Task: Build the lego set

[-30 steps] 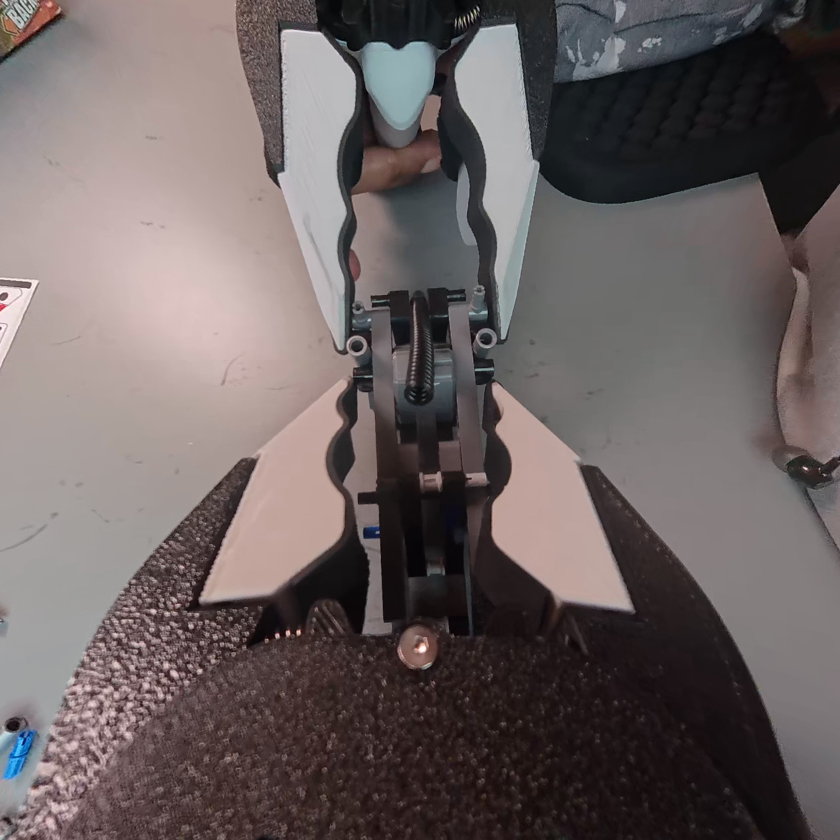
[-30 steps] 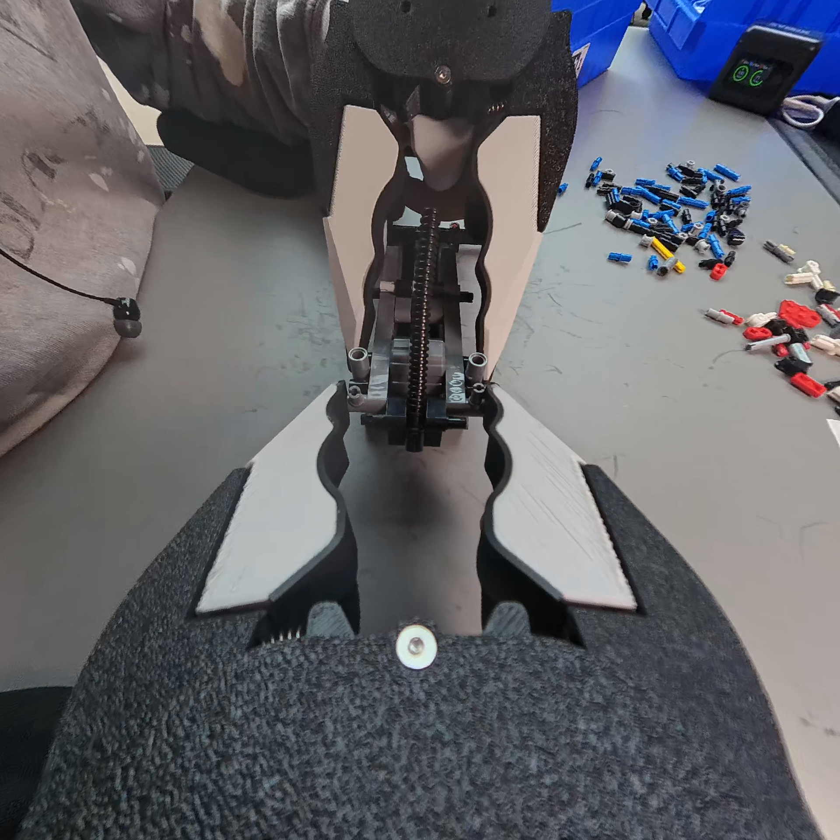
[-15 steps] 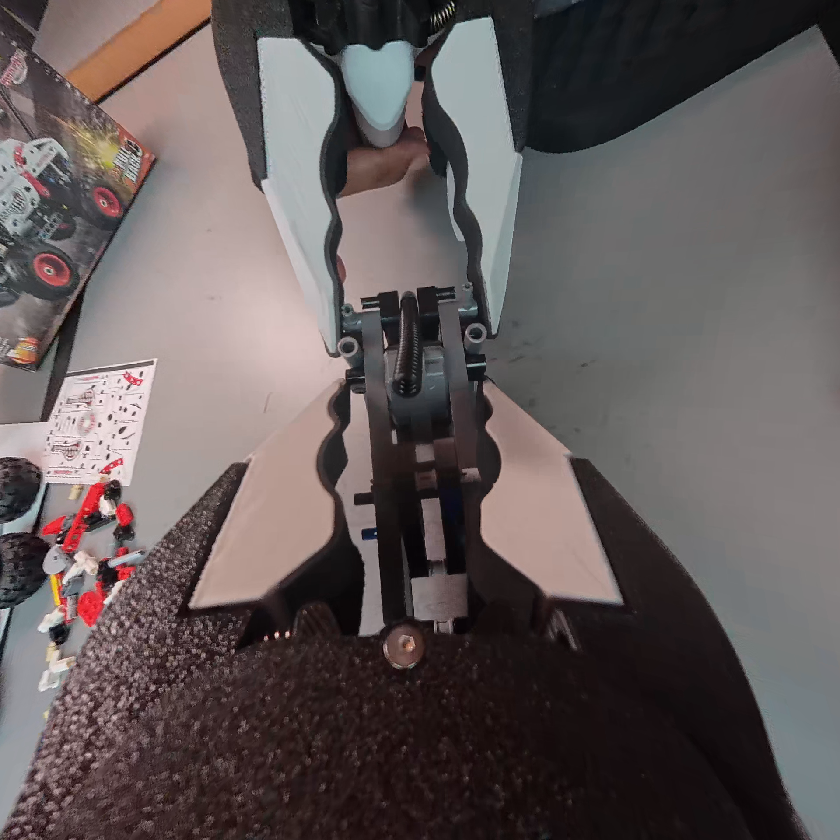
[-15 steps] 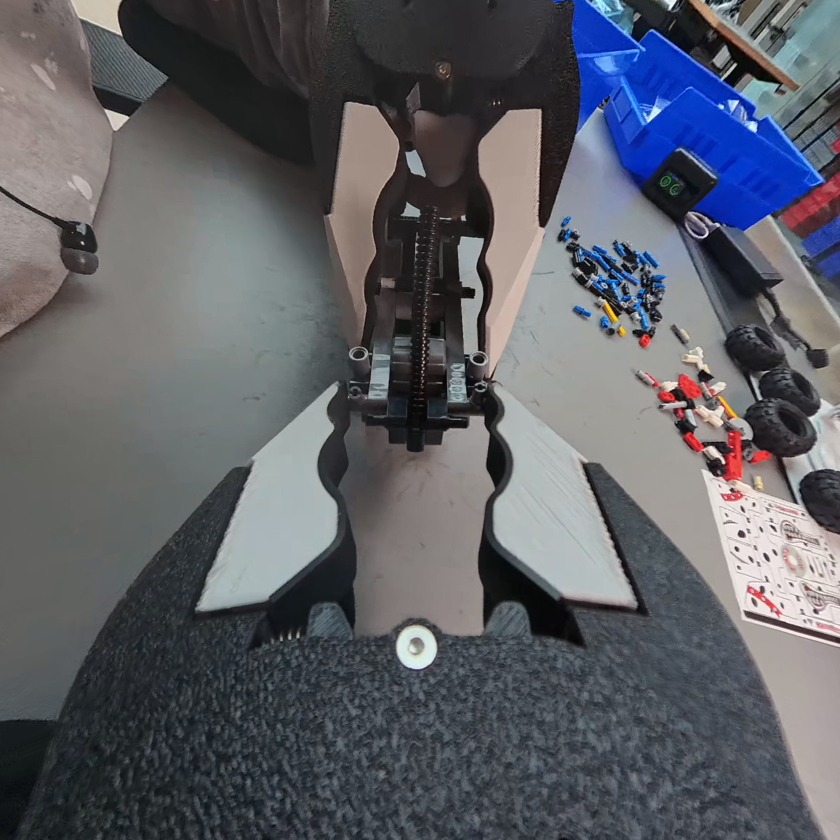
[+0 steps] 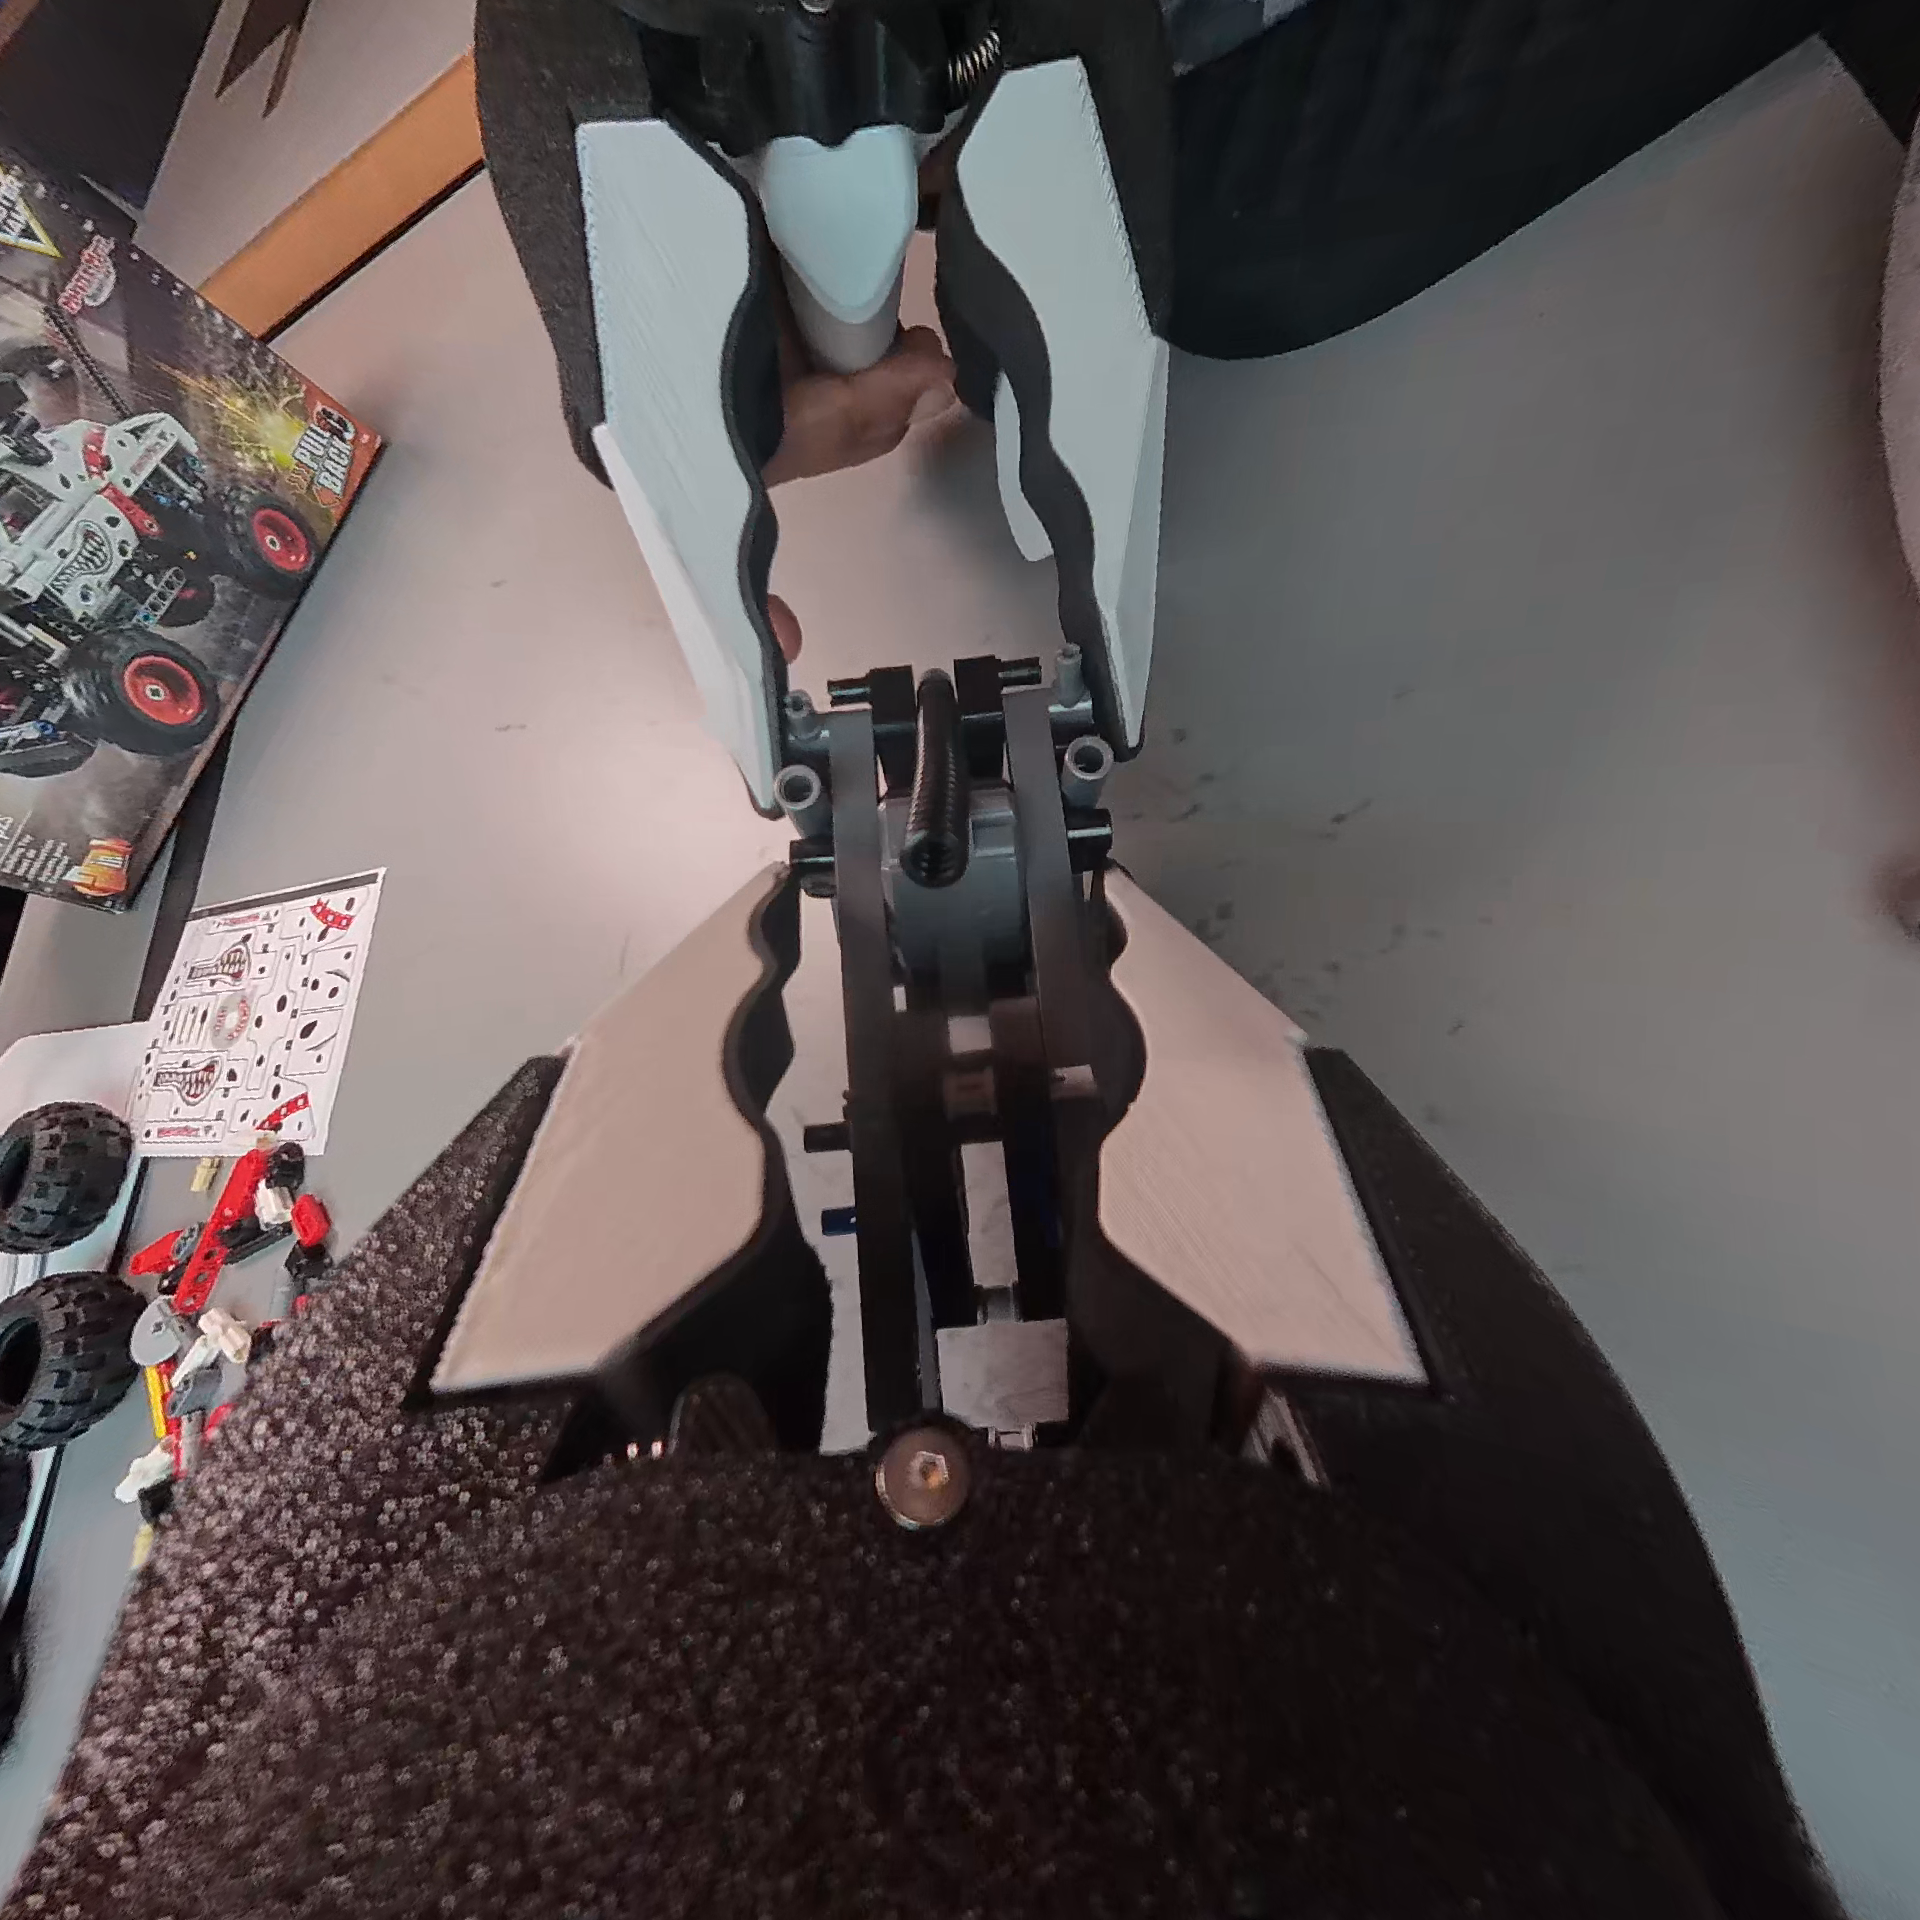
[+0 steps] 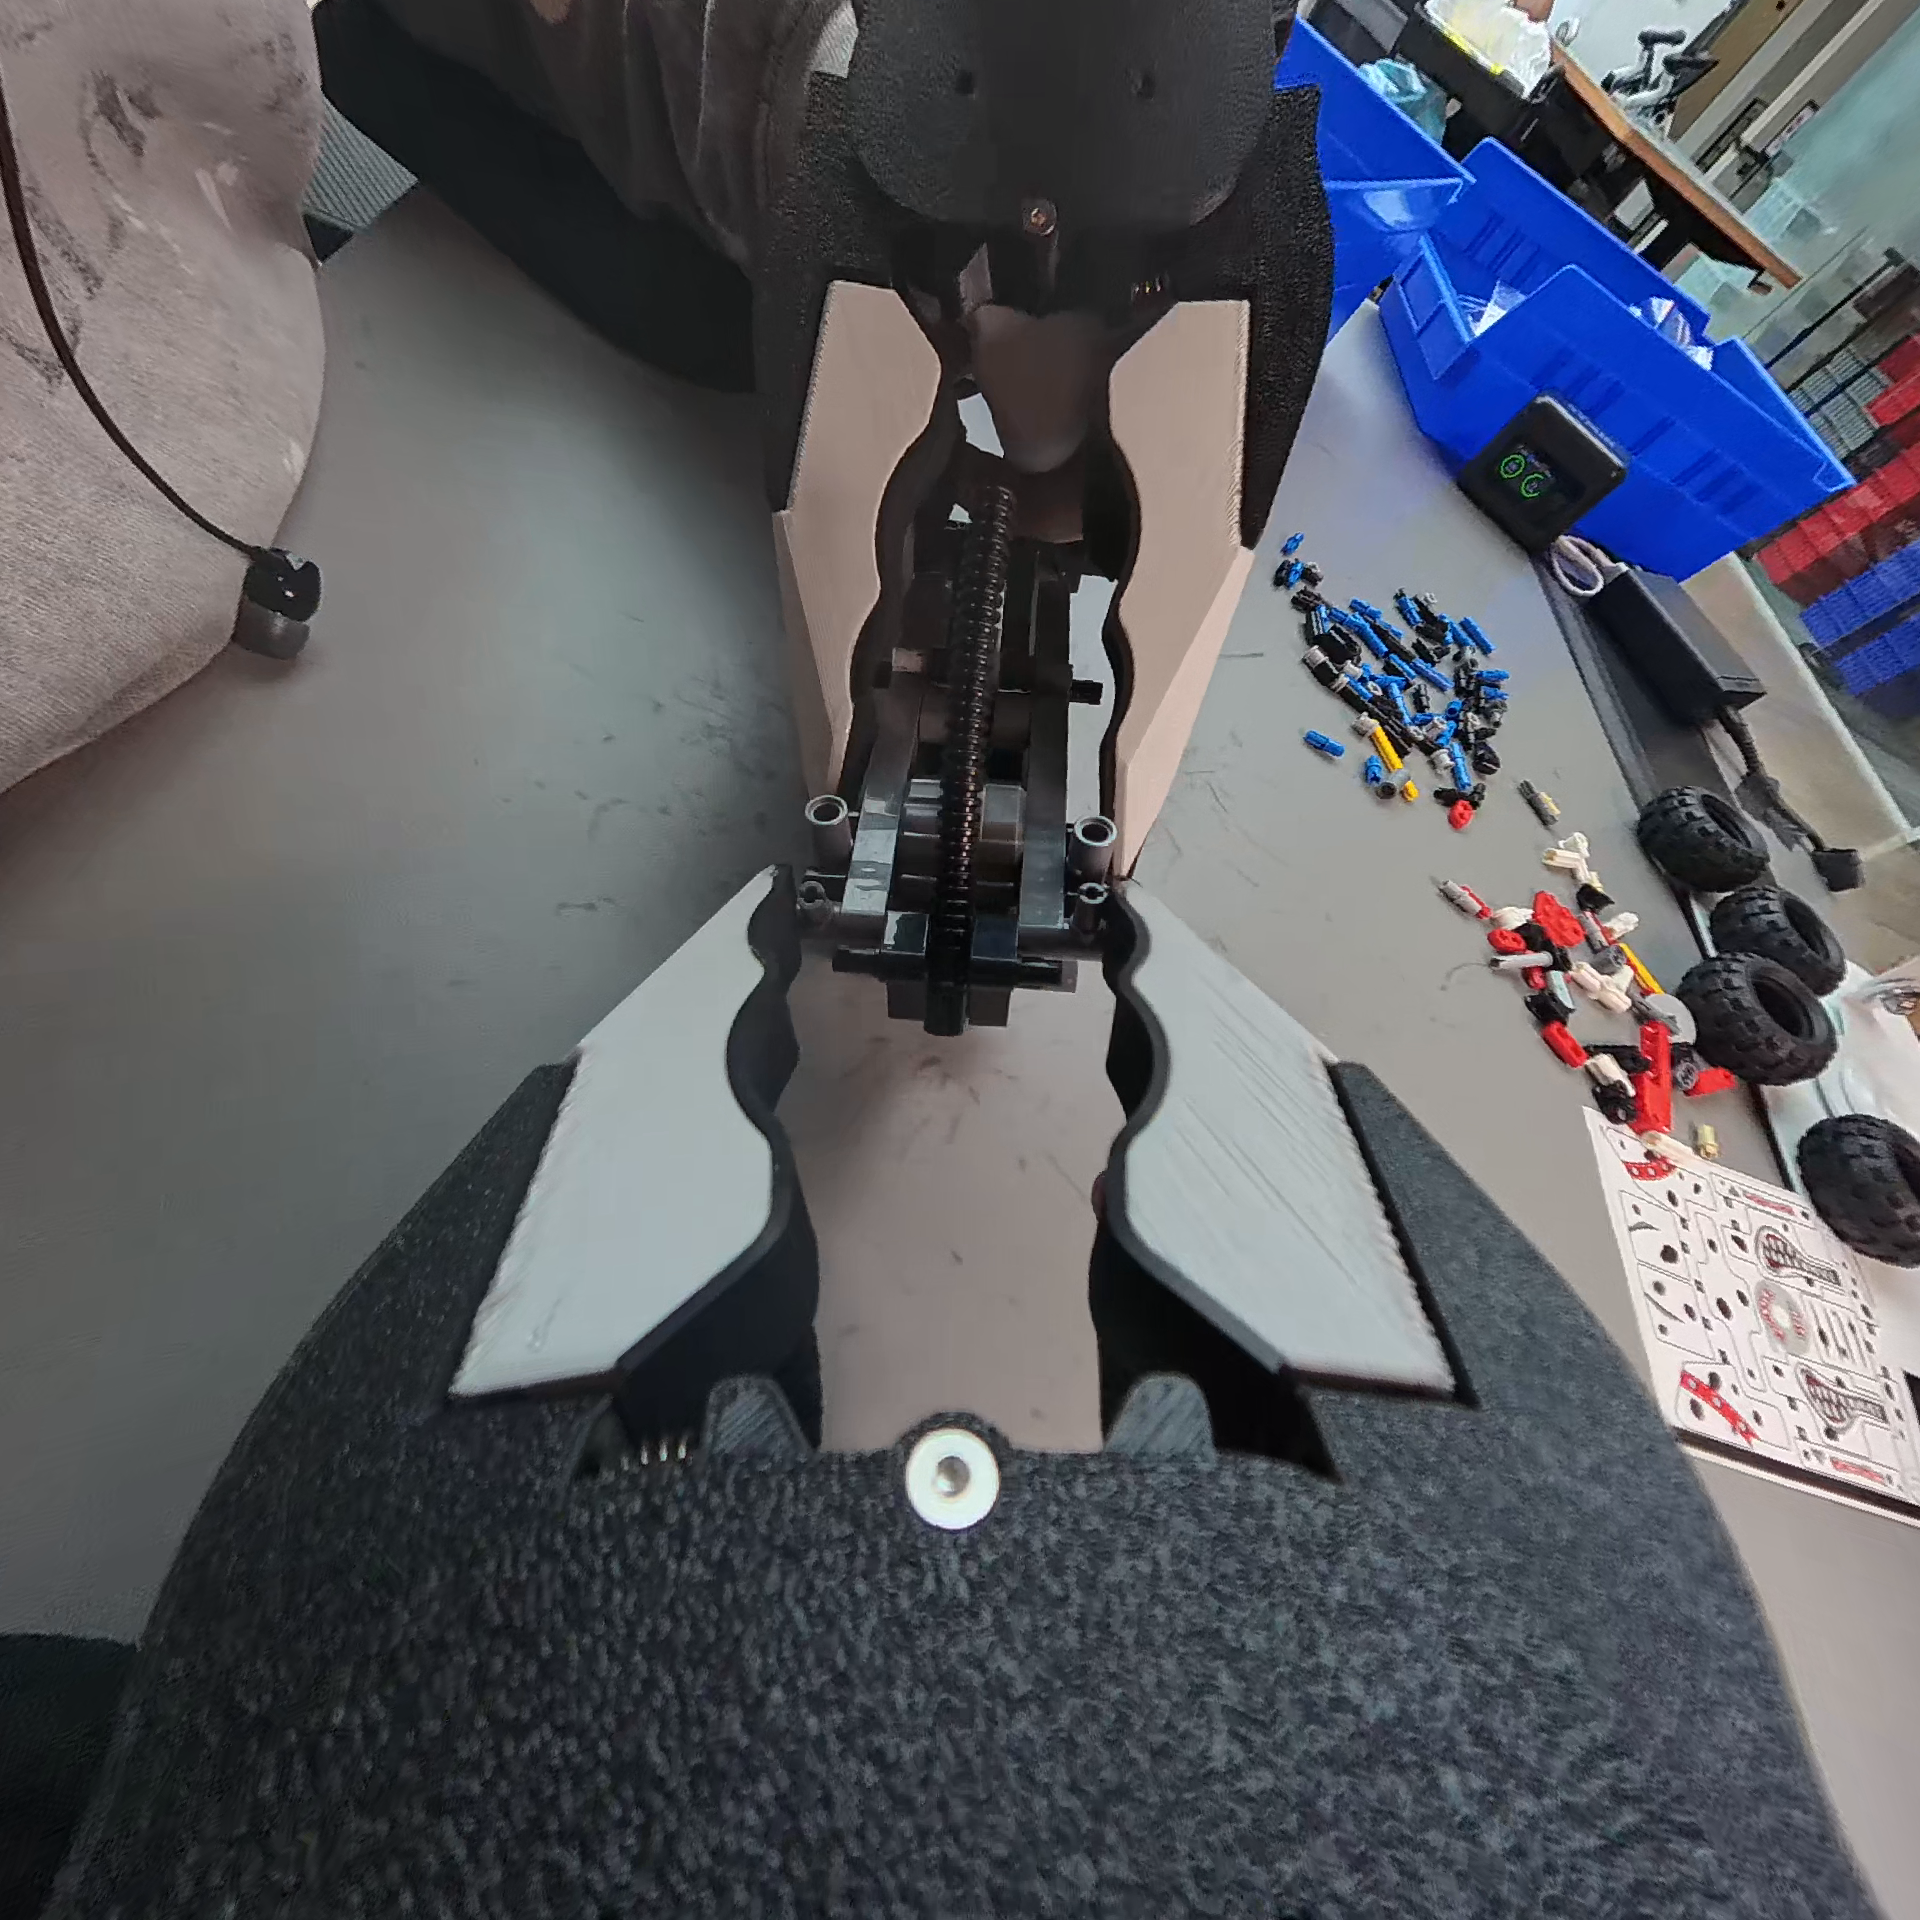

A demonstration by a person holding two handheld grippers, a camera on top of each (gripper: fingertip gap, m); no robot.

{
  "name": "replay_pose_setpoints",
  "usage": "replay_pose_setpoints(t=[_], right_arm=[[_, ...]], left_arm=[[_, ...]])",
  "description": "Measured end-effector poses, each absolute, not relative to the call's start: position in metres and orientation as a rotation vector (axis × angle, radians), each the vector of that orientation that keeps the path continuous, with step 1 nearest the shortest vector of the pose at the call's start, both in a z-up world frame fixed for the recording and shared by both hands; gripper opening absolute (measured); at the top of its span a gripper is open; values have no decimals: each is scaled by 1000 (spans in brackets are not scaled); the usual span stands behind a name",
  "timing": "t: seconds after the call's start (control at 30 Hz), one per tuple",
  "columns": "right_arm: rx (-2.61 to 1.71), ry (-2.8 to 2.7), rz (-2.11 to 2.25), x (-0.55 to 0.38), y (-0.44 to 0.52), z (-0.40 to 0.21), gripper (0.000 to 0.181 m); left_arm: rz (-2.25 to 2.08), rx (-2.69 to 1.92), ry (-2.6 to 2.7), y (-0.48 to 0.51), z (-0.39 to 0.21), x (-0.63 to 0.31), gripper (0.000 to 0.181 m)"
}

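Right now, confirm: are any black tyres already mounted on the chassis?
No: the black tyres lie loose on the table, apart from the chassis.

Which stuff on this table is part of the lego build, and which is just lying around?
Part of the build:
- black chassis, held between both grippers
- tyres
- red and white pieces
- blue and black pins
- sticker sheet
- set box

Lying about:
- blue bins
- black device

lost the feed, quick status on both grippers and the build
Left hand-held gripper shut on lego chassis. Right hand-held gripper shut on its far end. Held over table, nothing in the way.
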State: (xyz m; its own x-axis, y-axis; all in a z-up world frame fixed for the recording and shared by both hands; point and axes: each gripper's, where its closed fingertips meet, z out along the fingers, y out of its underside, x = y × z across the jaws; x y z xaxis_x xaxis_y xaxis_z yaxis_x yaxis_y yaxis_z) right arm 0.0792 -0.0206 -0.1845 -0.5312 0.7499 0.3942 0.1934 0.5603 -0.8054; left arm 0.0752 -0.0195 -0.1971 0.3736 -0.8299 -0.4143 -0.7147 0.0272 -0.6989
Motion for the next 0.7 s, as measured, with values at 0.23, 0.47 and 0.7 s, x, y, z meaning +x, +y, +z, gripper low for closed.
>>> replay_pose_setpoints(t=[0.23, 0.47, 0.7], right_arm=[[-797, -2051, 974, 82, -23, -185, 57], [-876, -2008, 1106, 80, -24, -182, 61], [-931, -2071, 1026, 76, -30, -184, 74]], left_arm=[[-237, -1731, 1374, -22, -199, 78, 57], [-223, -1746, 1377, -22, -199, 74, 57], [-146, -1746, 1387, -21, -198, 72, 58]])
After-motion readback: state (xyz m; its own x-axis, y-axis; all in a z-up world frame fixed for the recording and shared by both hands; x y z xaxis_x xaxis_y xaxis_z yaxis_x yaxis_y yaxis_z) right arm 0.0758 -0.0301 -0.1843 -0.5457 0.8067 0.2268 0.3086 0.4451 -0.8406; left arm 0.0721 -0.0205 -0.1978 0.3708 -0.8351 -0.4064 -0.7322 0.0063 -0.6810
